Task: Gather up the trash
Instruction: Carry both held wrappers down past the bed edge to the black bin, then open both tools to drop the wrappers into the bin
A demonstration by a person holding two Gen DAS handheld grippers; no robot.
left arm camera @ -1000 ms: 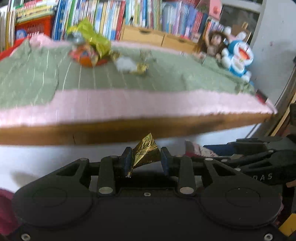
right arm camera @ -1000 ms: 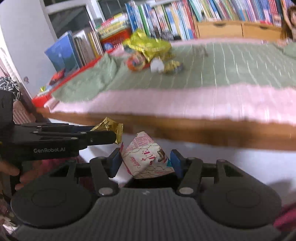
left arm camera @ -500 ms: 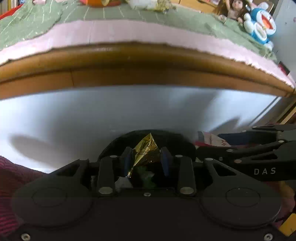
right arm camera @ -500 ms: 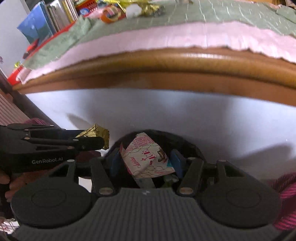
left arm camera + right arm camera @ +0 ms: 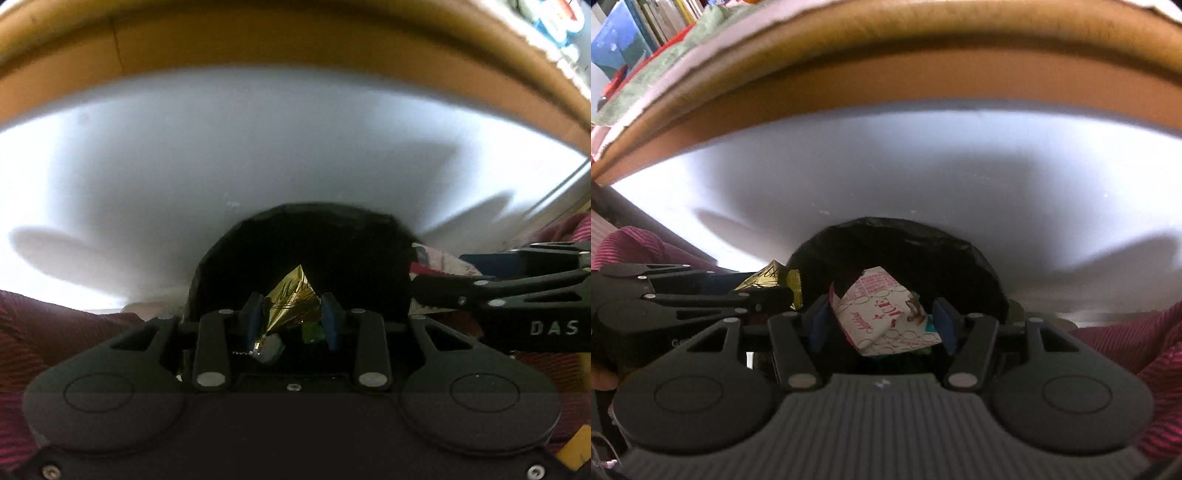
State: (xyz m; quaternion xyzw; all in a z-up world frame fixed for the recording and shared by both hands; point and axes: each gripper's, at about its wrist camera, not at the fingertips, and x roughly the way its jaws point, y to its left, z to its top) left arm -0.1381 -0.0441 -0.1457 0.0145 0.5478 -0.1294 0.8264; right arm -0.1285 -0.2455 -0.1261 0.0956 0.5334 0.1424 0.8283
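Note:
My left gripper (image 5: 291, 310) is shut on a crumpled gold foil wrapper (image 5: 293, 291) and hangs over the mouth of a black bag-lined bin (image 5: 229, 258). My right gripper (image 5: 882, 323) is shut on a white wrapper with red print (image 5: 879, 310), above the same bin (image 5: 982, 269). The two grippers are side by side. The right gripper (image 5: 417, 291) shows at the right of the left wrist view with its white wrapper (image 5: 439, 262). In the right wrist view the left gripper (image 5: 783, 295) comes in from the left with the gold wrapper (image 5: 768, 280). Scraps of other trash lie deep in the bin.
The wooden table edge (image 5: 295, 40) arches overhead, with a white front panel (image 5: 258, 147) below it and behind the bin. Books and the green cloth (image 5: 646, 66) show at the upper left. A person's magenta clothing (image 5: 1126, 332) flanks the bin on both sides.
Both grippers have dropped from table height to below the table edge and closer to the bin, which now fills the middle of both views. Each still holds its wrapper.

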